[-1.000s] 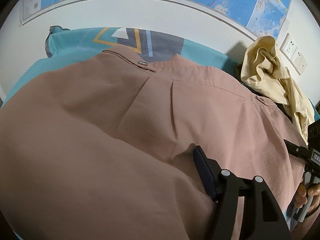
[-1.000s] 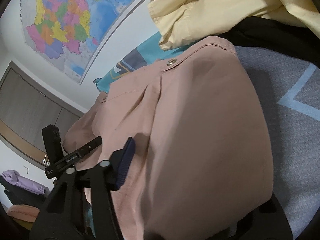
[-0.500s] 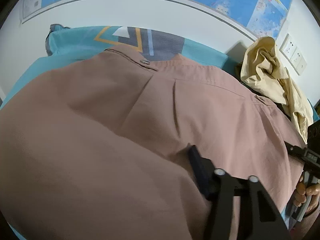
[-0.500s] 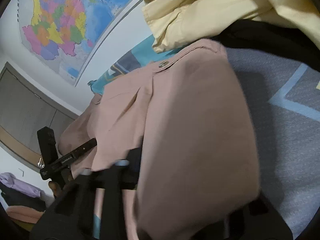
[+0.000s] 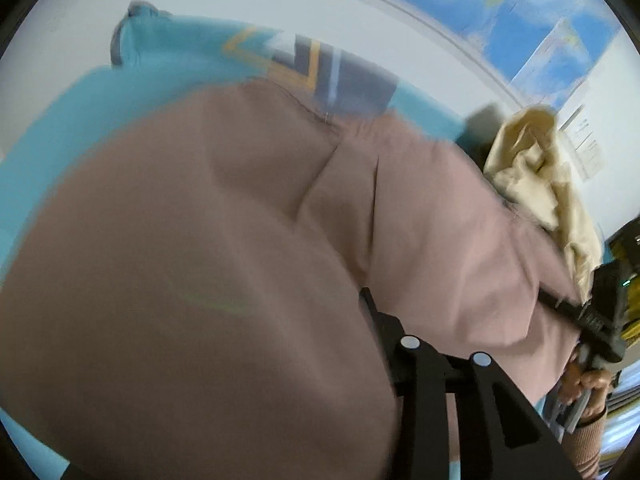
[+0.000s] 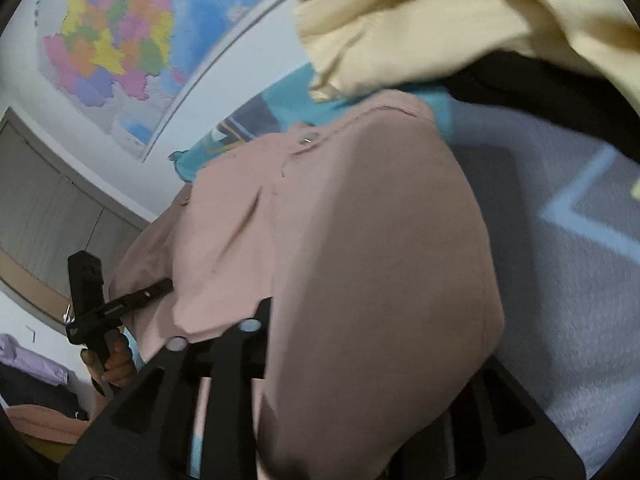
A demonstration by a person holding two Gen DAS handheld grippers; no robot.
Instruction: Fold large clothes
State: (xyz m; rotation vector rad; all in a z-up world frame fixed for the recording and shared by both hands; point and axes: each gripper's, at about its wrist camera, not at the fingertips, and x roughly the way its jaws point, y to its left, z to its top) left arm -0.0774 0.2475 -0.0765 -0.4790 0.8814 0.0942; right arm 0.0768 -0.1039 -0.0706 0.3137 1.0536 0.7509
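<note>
Biggest thing in the room is the bed with its teal bedspread (image 5: 52, 128), and spread over most of it is a large dusty-pink shirt (image 5: 200, 280), back side up, with the centre pleat and a couple of buttons showing. That shirt is what's getting folded. A second ago it lay flatter and sharper in both views. Now the near hem has lifted and bunched toward the cameras, and both views have gone blurry, so I'd say the fold has just started and the bottom edge is on its way up toward the collar.

Behind the shirt, on the right, there's a crumpled cream garment (image 6: 420, 24) with something black (image 6: 540, 88) under it, right next to the shirt's shoulder. If the hem gets carried too far, it could land on that pile. There's also a coloured map (image 6: 116, 40) on the wall.

Then the small stuff. The left gripper (image 5: 384, 336) has one finger in sight, with pink cloth draped over the rest of it. The right gripper (image 6: 256, 320) is buried in fabric the same way. Both sets of jaws look clamped on the shirt's lower edge. I'm going by how the cloth hangs from them, since the tips themselves are hidden.
</note>
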